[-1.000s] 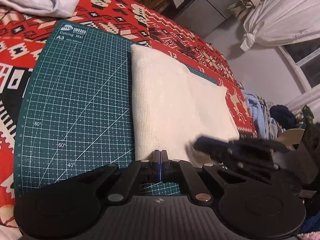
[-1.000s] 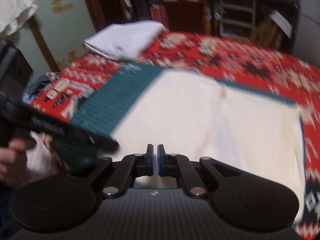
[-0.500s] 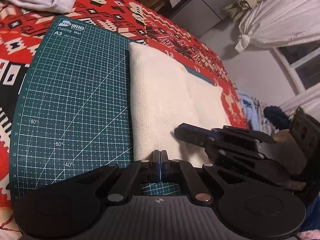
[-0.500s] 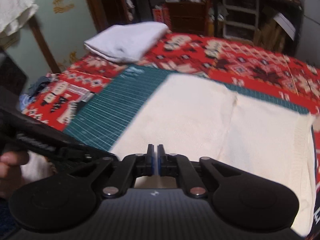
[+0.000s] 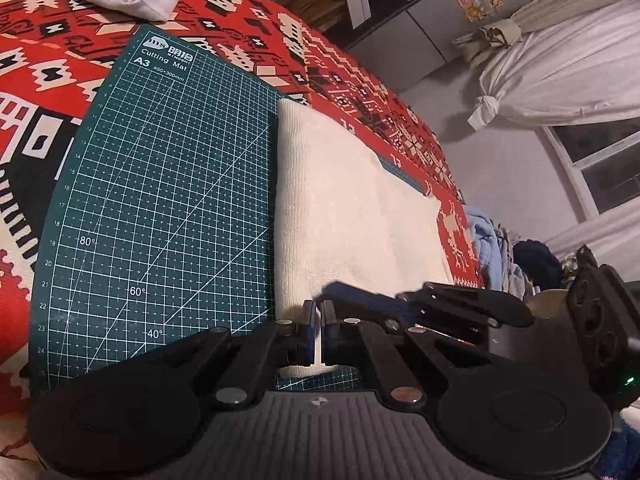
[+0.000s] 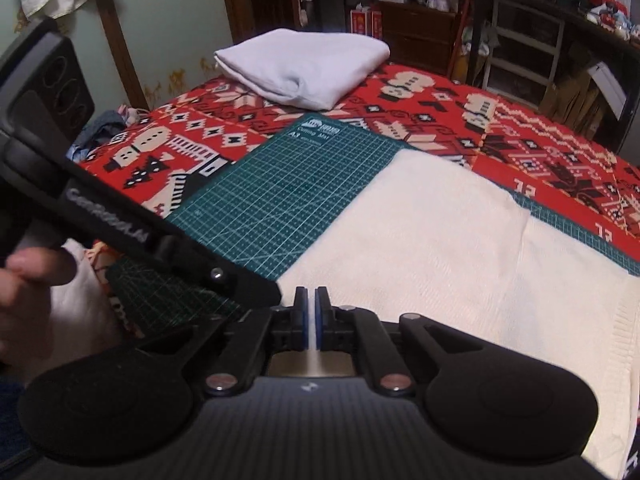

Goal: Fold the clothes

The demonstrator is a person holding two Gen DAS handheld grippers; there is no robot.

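Left wrist view: left gripper (image 5: 319, 312) jaws nearly closed, empty, at near edge of one folded cream knit garment (image 5: 352, 216) lying on one green cutting mat (image 5: 168, 200); right wrist view: right gripper (image 6: 311, 300) jaws likewise, one folded white cloth (image 6: 304, 64) on bed beyond.

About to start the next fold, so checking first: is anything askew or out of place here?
Nothing stands out. The cream garment lies flat, partly on the cutting mat; the white folded cloth sits neatly beyond.
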